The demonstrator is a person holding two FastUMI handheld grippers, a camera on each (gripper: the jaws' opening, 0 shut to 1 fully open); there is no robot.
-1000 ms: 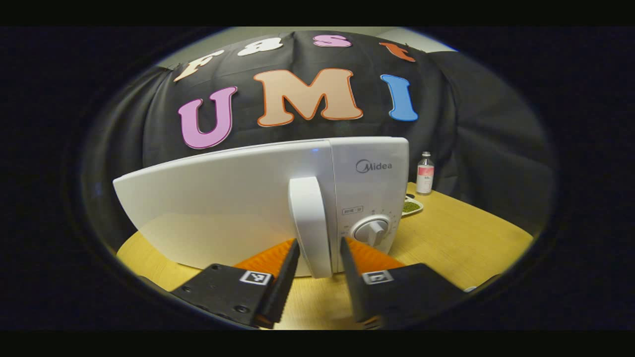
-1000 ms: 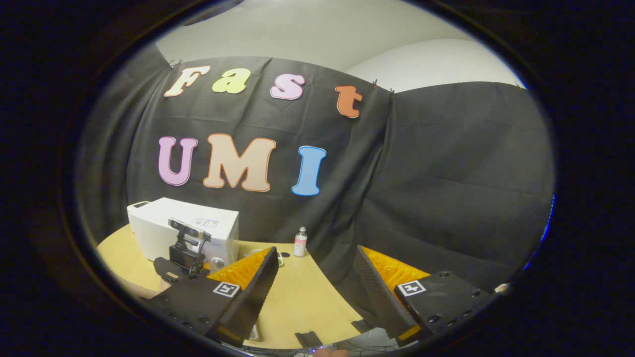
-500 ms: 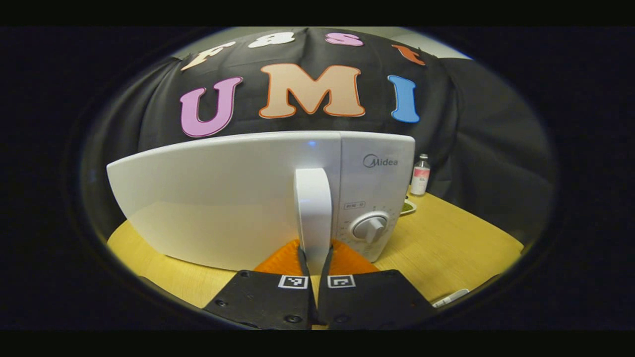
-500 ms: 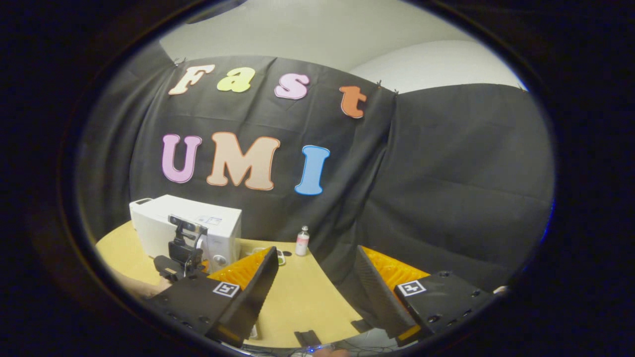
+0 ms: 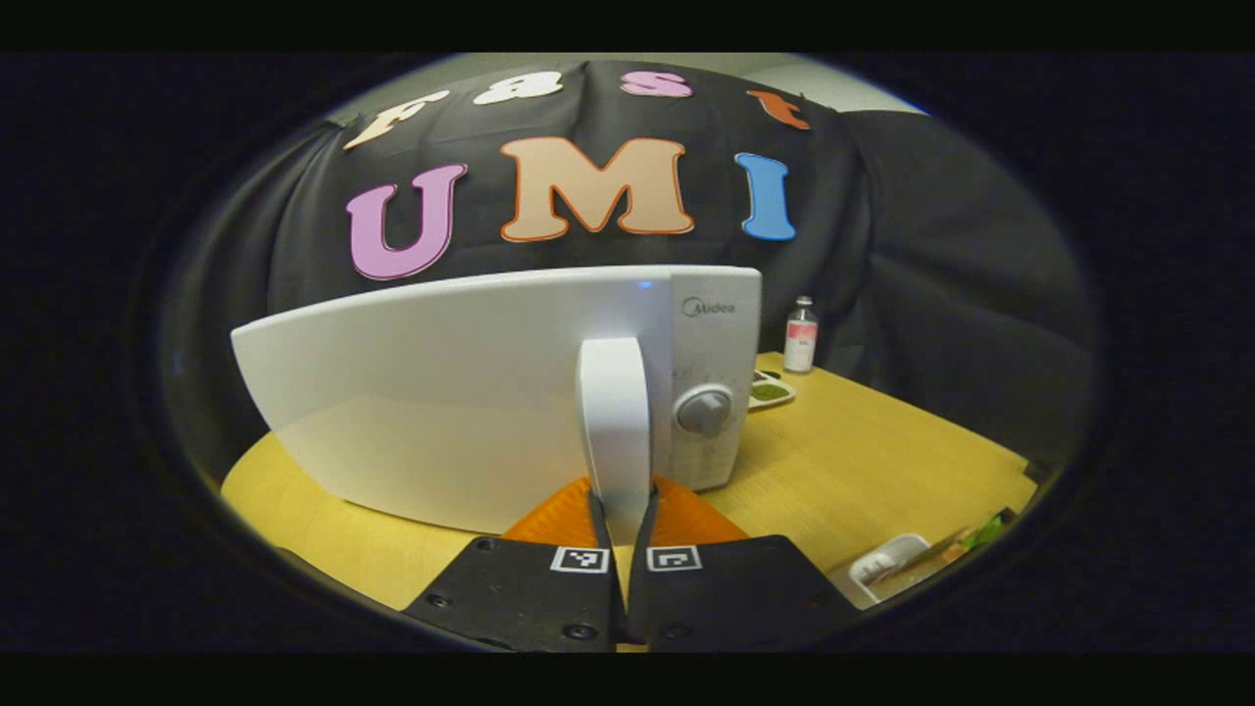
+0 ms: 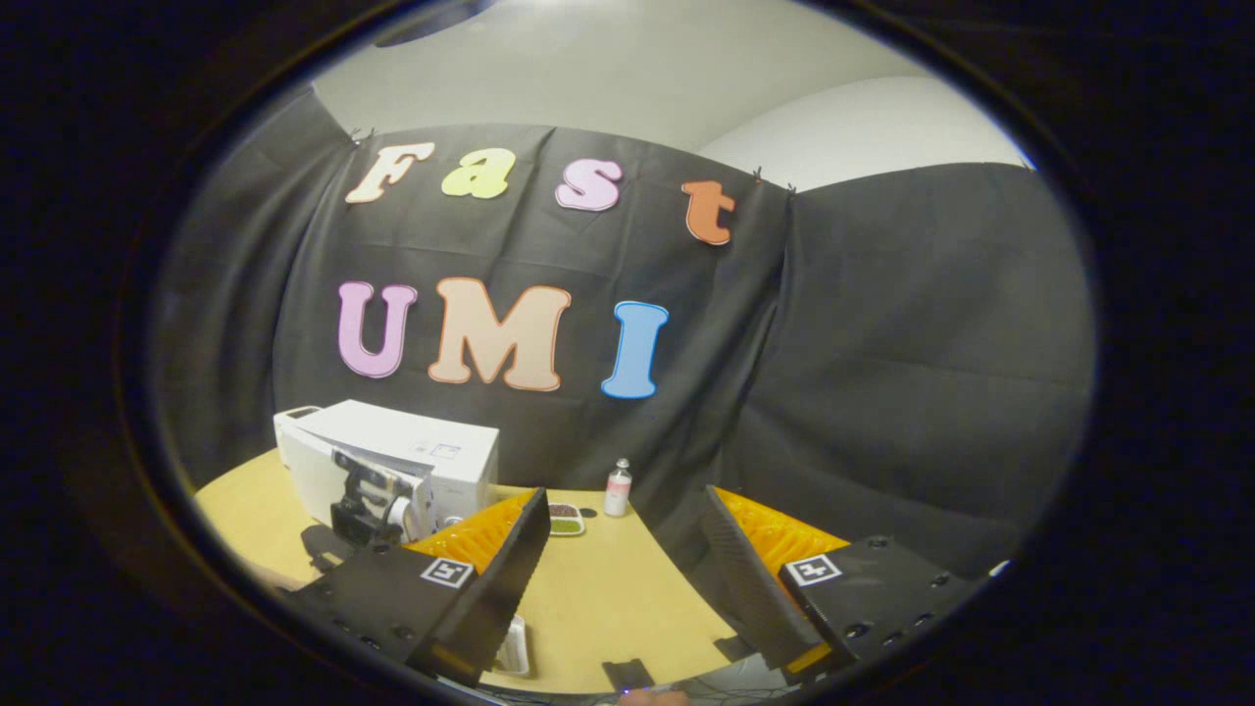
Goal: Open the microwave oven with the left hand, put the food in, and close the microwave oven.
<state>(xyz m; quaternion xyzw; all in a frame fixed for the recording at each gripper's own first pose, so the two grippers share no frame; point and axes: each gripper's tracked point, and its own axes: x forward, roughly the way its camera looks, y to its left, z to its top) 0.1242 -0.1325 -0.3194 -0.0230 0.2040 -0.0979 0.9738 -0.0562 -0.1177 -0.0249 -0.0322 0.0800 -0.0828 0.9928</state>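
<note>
Your booth is hung with black cloth (image 6: 882, 343), and above it a pale wall (image 6: 637, 69) shows in the right gripper view. The work surface is a light wooden table (image 5: 882, 461) with a rounded edge.

On the table stands the white microwave oven (image 5: 716, 333). In the left gripper view its door (image 5: 441, 382) stands swung slightly away from the body, with the control panel and its round dial (image 5: 704, 410) set back behind the door's edge. The right gripper view also shows the door ajar.

Containers: a small dish (image 5: 770, 392) holding something green sits on the table just right of the microwave oven; what the contents are, you cannot tell from here. Behind it, near the cloth, stands a small clear bottle (image 5: 801, 336) with a pink label. At the near right edge of the table lies a white tray (image 5: 887, 559); its contents are too blurred to identify.

Your left gripper (image 5: 620, 505) is closed on the upright door handle (image 5: 613, 422), a finger pressing each side at the handle's lower end. Your right gripper (image 6: 623, 549) is held above the table's near edge, fingers spread wide apart and gripping nothing.
</note>
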